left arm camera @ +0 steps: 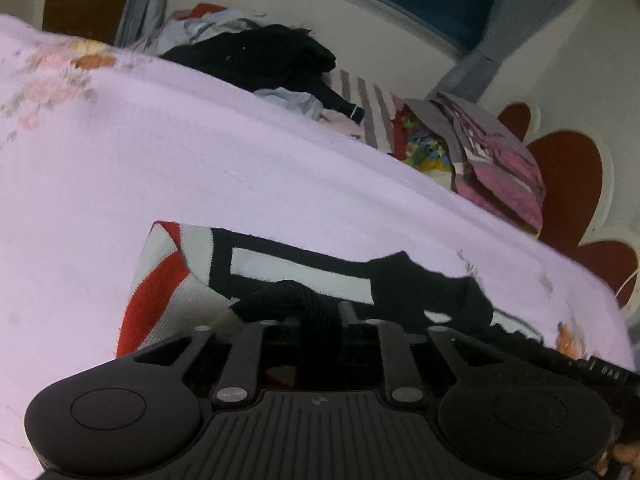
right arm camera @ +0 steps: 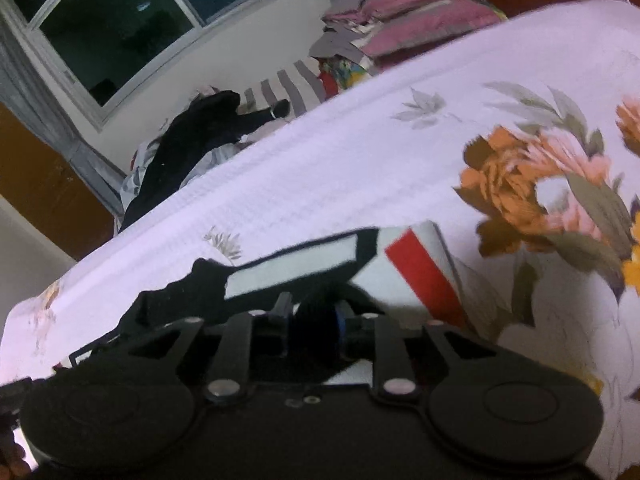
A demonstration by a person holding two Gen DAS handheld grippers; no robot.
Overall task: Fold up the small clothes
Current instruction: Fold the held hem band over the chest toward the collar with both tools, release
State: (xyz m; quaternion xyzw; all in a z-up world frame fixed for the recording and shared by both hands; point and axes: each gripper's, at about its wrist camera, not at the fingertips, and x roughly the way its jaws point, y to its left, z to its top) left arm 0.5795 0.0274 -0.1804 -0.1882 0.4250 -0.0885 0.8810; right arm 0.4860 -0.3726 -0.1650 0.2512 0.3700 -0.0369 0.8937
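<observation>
1. Garment [left arm camera: 280, 264] (white, red and black) lies folded on the bed [left arm camera: 240, 168].
2. Left claw [left arm camera: 316, 316] and right claw [right arm camera: 314, 312] each pinch black fabric; release gently, keeping edges aligned.

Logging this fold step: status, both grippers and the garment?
Left gripper and right gripper: black fabric between fingers, grip unclear. Red, white and black garment lies on floral bedsheet. Clothes pile well clear.

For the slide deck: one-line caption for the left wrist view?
Left gripper with black fabric of a red, white and black garment between its fingers, on a floral bedsheet.
</observation>
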